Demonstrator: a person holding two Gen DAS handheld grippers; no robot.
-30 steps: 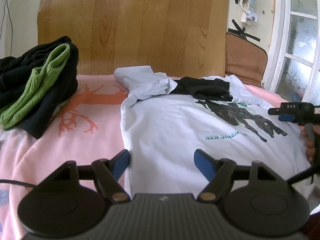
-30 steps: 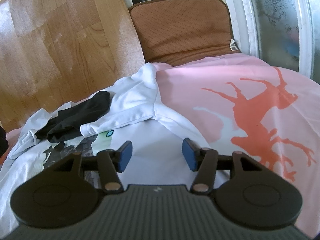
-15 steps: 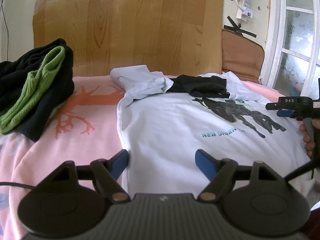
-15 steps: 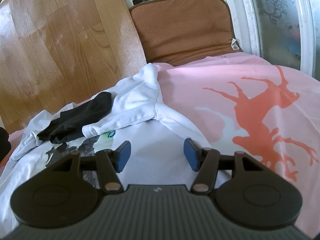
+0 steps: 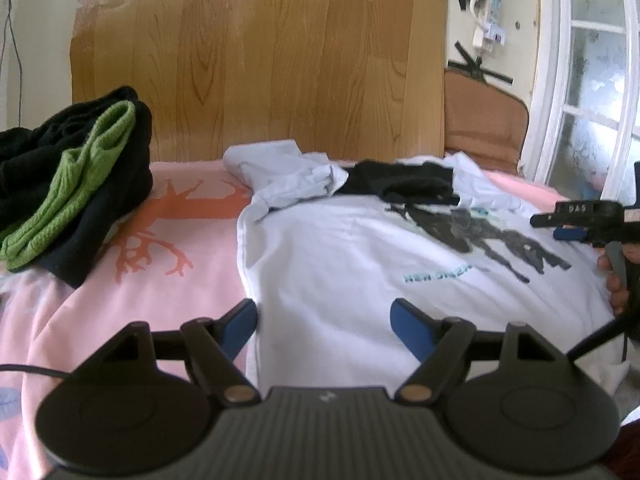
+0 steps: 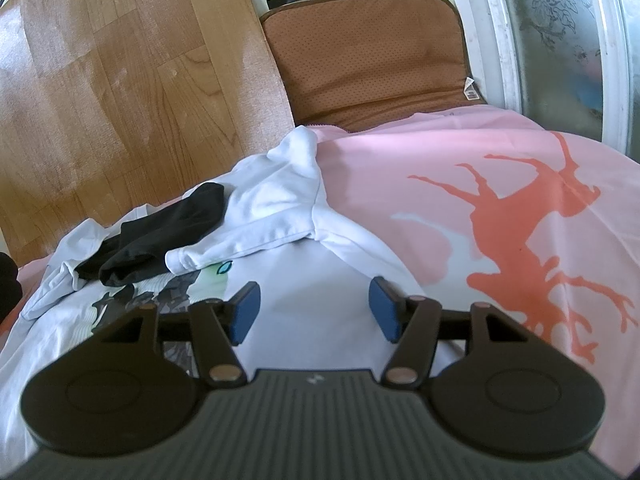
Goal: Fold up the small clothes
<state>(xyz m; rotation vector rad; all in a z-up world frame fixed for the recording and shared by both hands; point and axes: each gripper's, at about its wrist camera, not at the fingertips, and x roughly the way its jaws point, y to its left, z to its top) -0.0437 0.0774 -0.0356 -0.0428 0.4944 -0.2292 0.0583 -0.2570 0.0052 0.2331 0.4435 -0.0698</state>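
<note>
A white T-shirt (image 5: pixel 340 264) with a dark animal print and teal lettering lies spread front-up on the pink bed cover, its sleeves bunched at the far end. Across its collar lies a small black garment (image 5: pixel 404 186). My left gripper (image 5: pixel 324 322) hovers open over the shirt's near left hem, nothing between its blue pads. In the right wrist view the same T-shirt (image 6: pixel 312 280) has its right sleeve folded inward beside the black garment (image 6: pixel 168 240). My right gripper (image 6: pixel 314 306) stands open above the shirt's right side, and shows side-on at the right edge (image 5: pixel 568 226) of the left view.
A pile of black and green knitwear (image 5: pixel 68 188) sits at the far left of the bed. The pink cover with orange tree prints (image 6: pixel 520 220) lies bare to the right. A wooden board (image 5: pixel 260 60) and a brown cushion (image 6: pixel 372 60) stand behind; a window frame is at right.
Both grippers stayed almost still. The left view drifted slightly; jaws of both look a touch wider than a second ago.
</note>
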